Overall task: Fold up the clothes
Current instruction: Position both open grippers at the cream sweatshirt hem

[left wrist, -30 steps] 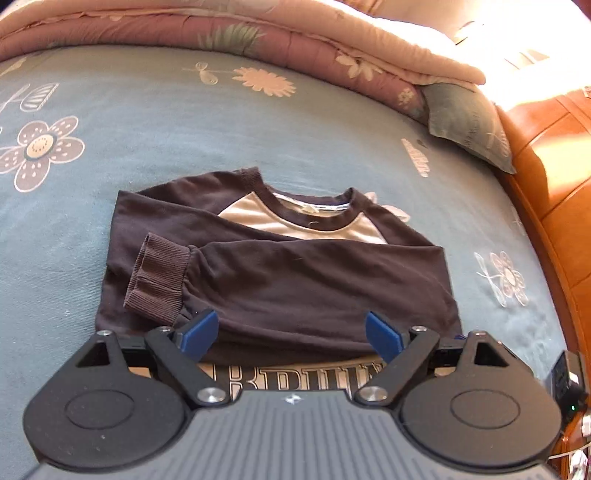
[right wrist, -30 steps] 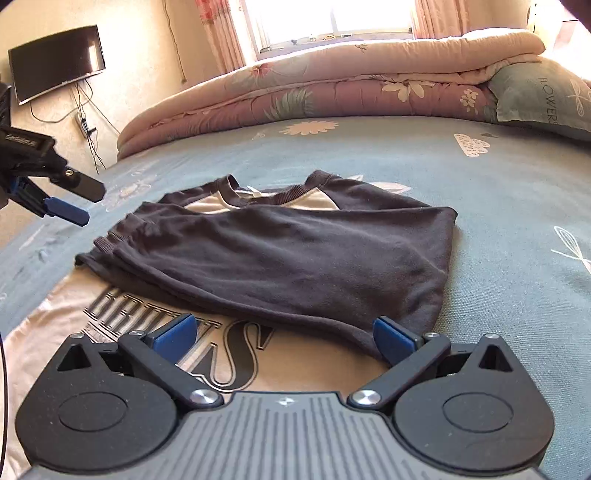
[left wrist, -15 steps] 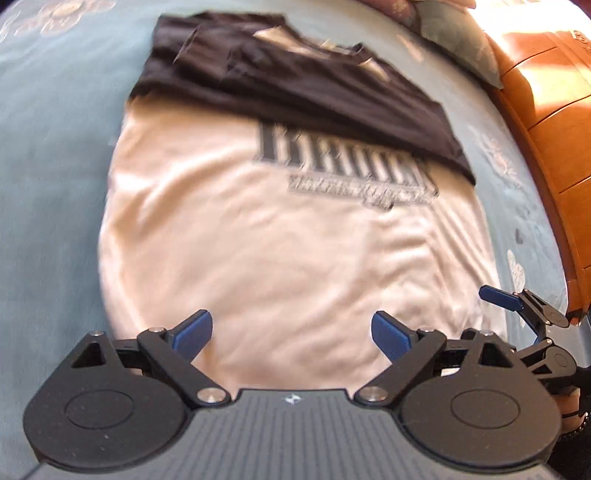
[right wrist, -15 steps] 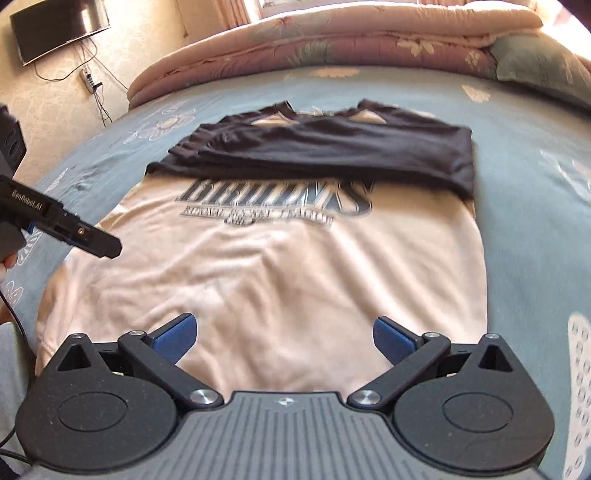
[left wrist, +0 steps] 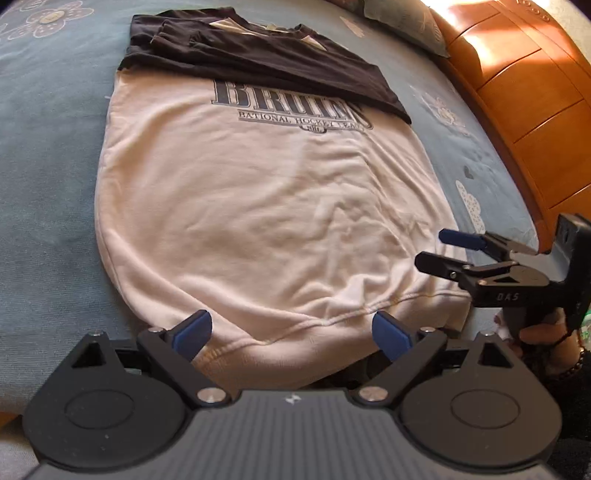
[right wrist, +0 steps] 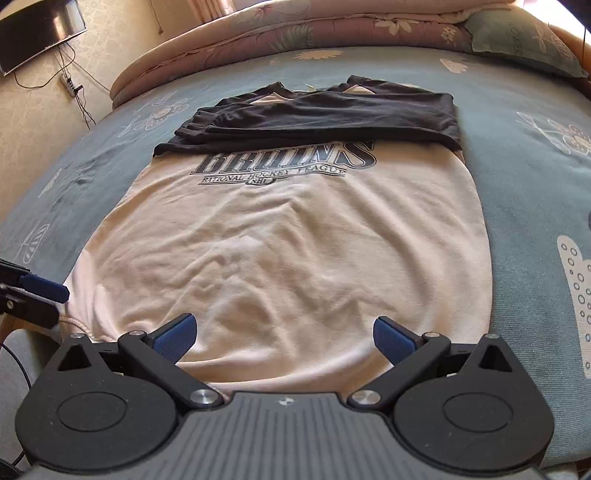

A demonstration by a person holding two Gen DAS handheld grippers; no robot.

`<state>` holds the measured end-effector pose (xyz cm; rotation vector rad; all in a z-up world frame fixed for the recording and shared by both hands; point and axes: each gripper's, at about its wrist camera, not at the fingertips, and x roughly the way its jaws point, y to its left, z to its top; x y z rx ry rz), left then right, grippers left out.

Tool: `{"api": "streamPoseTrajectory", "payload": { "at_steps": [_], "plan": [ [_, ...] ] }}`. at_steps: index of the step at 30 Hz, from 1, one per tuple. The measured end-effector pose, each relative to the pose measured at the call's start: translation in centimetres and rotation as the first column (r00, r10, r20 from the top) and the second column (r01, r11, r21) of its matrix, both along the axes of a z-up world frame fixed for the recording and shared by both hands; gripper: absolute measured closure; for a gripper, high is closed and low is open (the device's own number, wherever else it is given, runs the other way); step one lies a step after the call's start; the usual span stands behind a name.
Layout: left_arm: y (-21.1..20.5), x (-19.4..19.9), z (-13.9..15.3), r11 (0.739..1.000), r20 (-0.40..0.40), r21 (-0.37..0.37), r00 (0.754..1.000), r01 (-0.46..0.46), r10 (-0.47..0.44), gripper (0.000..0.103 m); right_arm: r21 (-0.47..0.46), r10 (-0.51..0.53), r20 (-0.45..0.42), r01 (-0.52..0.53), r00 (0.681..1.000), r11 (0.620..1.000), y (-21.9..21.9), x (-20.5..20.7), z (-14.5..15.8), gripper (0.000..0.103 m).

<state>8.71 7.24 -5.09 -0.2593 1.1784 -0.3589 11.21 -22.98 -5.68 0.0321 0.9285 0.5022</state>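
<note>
A cream sweatshirt (left wrist: pixel 258 206) lies flat, front up, on the bed (left wrist: pixel 48 155), with its hem toward both cameras and its collar at the far end. Its dark sleeves (right wrist: pixel 325 118) are folded across the chest, one over the other, and cover the top of a dark print that reads BRUINS, with NATIONAL HOCKEY LEAGUE and NHL in smaller letters beneath. The body of the garment shows soft wrinkles, most of them in the lower half, and the ribbed hem (left wrist: pixel 332 317) curves along the near edge of the bed.

The left tool (left wrist: pixel 291 332) sits over the hem with its blue-padded fingers spread wide and nothing between them. The right tool (right wrist: pixel 282 336) is likewise open and empty, above the lower part of the shirt; in the left wrist view it appears at the shirt's right hem corner (left wrist: pixel 458 251), held by a hand (left wrist: pixel 546 339).

The bed wears a blue-grey cover printed with pale flowers. A rolled pink floral quilt (right wrist: pixel 295 33) lies along the far side, with a green pillow (right wrist: pixel 524 40) beside it. An orange wooden bed frame (left wrist: pixel 524 96) runs along the right, and a dark screen (right wrist: pixel 40 33) hangs on the pale wall, cables trailing below.
</note>
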Motion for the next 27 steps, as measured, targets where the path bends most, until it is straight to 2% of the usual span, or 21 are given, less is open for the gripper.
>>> {"api": "streamPoseTrajectory", "payload": {
  "at_steps": [5,8,11,15,18,20,21,24,26,27],
  "plan": [
    [1.1,-1.8,-2.2,1.0,-0.054,0.017,0.999,-0.003,0.004,0.01,-0.001,0.023,0.001,-0.023,1.0,1.0,-0.1,-1.4,0.1,0.0],
    [2.3,-2.3,-0.8,1.0,-0.045,0.0,0.999,-0.026,0.026,0.01,0.01,0.016,-0.023,-0.016,1.0,1.0,-0.9,-2.0,-0.4,0.0],
    [2.3,-2.1,1.3,0.999,0.018,-0.032,1.0,-0.015,0.016,0.009,0.012,0.038,-0.015,-0.038,0.999,0.999,-1.1,-2.7,-0.4,0.0],
    [-0.1,-0.4,0.7,0.998,0.038,-0.045,0.998,0.045,-0.043,0.009,0.01,0.078,0.021,-0.078,0.997,0.997,-0.6,-3.2,0.1,0.0],
    [-1.4,0.7,-2.0,0.999,-0.018,-0.009,0.998,0.052,-0.052,0.009,-0.003,0.079,0.002,-0.079,0.997,0.997,-0.6,-3.2,-0.6,0.0],
    [-1.1,0.5,-2.9,0.999,-0.024,-0.002,0.999,0.04,-0.04,0.008,-0.012,0.075,-0.019,-0.075,0.997,0.997,-0.7,-3.2,-1.3,0.0],
    [-0.7,0.2,-2.7,0.999,-0.027,-0.004,0.999,0.039,-0.04,0.008,-0.006,0.071,-0.037,-0.071,0.997,0.997,-1.1,-3.3,-1.7,0.0],
    [0.2,-0.8,-2.1,0.998,-0.047,0.049,0.999,0.029,-0.027,0.008,0.036,0.074,-0.029,-0.073,0.997,0.997,-2.4,-4.1,-2.2,0.0],
    [0.3,-1.2,-1.4,0.995,-0.026,0.099,0.999,0.026,-0.024,0.009,0.053,0.069,-0.035,-0.067,0.997,0.996,-2.9,-4.2,-2.0,0.0],
    [0.3,-1.2,-0.9,0.995,-0.01,0.096,1.0,0.026,-0.025,0.009,0.051,0.064,-0.037,-0.062,0.997,0.997,-2.8,-4.1,-1.8,0.0]
  ]
}}
